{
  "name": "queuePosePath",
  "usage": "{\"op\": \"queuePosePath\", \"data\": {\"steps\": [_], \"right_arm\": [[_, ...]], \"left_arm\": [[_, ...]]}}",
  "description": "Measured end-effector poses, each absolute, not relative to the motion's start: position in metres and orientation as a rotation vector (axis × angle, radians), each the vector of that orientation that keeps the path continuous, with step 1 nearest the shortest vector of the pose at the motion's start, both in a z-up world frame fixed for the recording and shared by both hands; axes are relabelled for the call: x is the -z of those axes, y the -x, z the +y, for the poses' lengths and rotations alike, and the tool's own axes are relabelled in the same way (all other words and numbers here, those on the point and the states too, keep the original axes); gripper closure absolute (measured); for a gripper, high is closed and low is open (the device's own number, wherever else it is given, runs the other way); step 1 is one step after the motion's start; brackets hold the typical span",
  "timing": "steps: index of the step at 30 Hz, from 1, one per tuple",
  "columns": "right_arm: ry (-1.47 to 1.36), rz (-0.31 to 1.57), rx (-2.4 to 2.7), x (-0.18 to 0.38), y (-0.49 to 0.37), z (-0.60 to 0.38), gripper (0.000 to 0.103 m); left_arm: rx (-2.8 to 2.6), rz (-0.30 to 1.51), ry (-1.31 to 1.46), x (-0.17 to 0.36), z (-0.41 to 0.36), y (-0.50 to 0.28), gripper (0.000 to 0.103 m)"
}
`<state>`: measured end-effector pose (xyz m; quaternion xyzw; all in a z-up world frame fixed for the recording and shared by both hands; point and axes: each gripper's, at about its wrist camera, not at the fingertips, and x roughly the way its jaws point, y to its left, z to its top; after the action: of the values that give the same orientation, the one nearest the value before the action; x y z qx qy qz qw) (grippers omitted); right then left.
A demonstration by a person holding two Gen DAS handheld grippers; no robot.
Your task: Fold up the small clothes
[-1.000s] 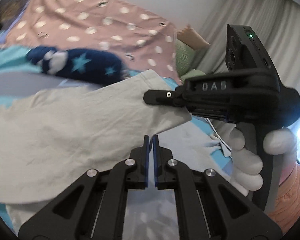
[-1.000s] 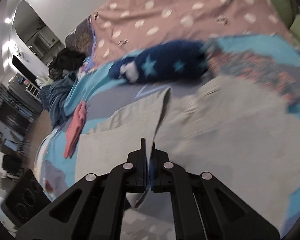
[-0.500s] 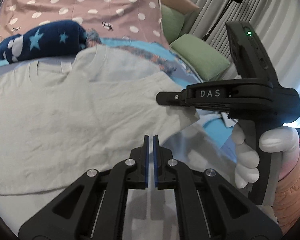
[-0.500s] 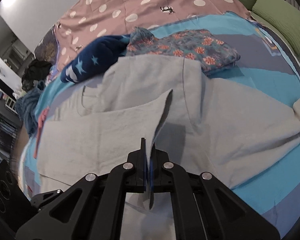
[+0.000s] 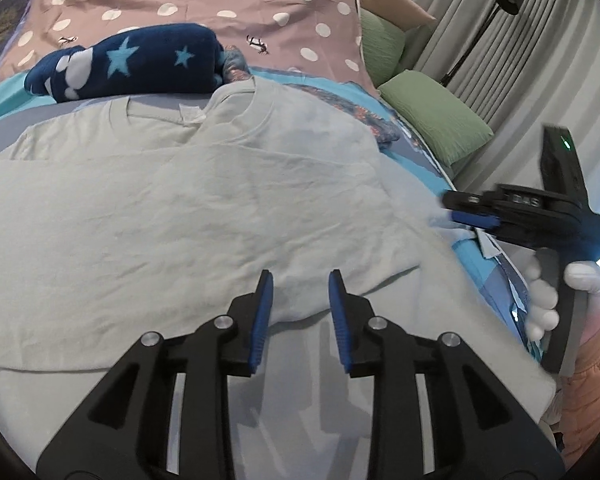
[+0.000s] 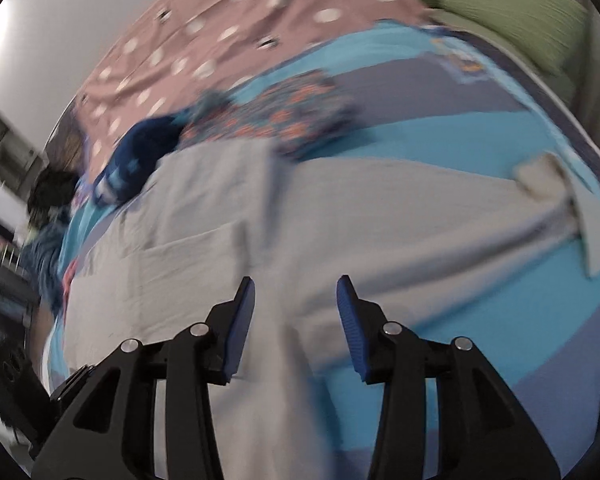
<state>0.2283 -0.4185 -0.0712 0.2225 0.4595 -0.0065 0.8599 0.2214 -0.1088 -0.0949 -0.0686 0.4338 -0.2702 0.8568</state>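
Release is the step, we judge: both jaws are opening, our left gripper (image 5: 300, 300) and right gripper (image 6: 296, 312) gripping nothing, above the pale grey cotton T-shirt (image 5: 172, 200) on the blue-striped bed (image 6: 440, 136). We should lift clear without dragging its folded-over side.

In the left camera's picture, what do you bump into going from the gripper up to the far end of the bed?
left gripper, its jaws opening with nothing pinched → grey T-shirt → navy star blanket → pink polka-dot cover.
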Motion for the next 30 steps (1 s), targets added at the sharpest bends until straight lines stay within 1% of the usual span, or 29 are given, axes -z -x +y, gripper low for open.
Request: {"op": "queuePosePath", "data": {"steps": [3, 5, 7, 12, 15, 17, 19, 20, 21, 22, 26, 30], "right_arm": [[-0.436, 0.951, 0.162, 0.079, -0.210, -0.462, 0.059], [-0.409, 0.947, 0.261, 0.087, -0.197, -0.488, 0.059], [-0.378, 0.934, 0.360, 0.097, -0.185, -0.515, 0.059], [-0.234, 0.910, 0.538, 0.124, -0.170, -0.560, 0.059], [-0.143, 0.920, 0.529, 0.137, -0.172, -0.563, 0.059], [-0.014, 0.950, 0.538, 0.146, -0.184, -0.559, 0.059], [0.057, 0.978, 0.597, 0.154, -0.195, -0.563, 0.063], [0.053, 0.986, 0.621, 0.156, -0.198, -0.569, 0.067], [0.027, 0.992, 0.624, 0.156, -0.203, -0.575, 0.090], [-0.043, 0.999, 0.618, 0.156, -0.202, -0.585, 0.101], [-0.320, 0.926, 0.489, 0.130, -0.186, -0.601, 0.101], [-0.524, 0.870, 0.229, 0.086, -0.177, -0.578, 0.101]], "left_arm": [[0.565, 0.924, 0.119, 0.101, -0.117, -0.222, 0.072], [0.558, 0.925, 0.095, 0.104, -0.122, -0.220, 0.067], [0.554, 0.923, 0.068, 0.108, -0.127, -0.220, 0.064], [0.547, 0.918, 0.036, 0.111, -0.130, -0.219, 0.063], [0.540, 0.916, 0.030, 0.111, -0.131, -0.219, 0.063], [0.533, 0.914, 0.024, 0.111, -0.133, -0.219, 0.062], [0.527, 0.912, 0.018, 0.111, -0.134, -0.219, 0.062], [0.525, 0.910, 0.013, 0.111, -0.135, -0.218, 0.062], [0.524, 0.909, 0.012, 0.111, -0.136, -0.218, 0.062], [0.524, 0.909, 0.013, 0.111, -0.136, -0.218, 0.062], [0.526, 0.912, 0.026, 0.111, -0.135, -0.218, 0.062], [0.534, 0.906, 0.053, 0.109, -0.133, -0.218, 0.059]]}}
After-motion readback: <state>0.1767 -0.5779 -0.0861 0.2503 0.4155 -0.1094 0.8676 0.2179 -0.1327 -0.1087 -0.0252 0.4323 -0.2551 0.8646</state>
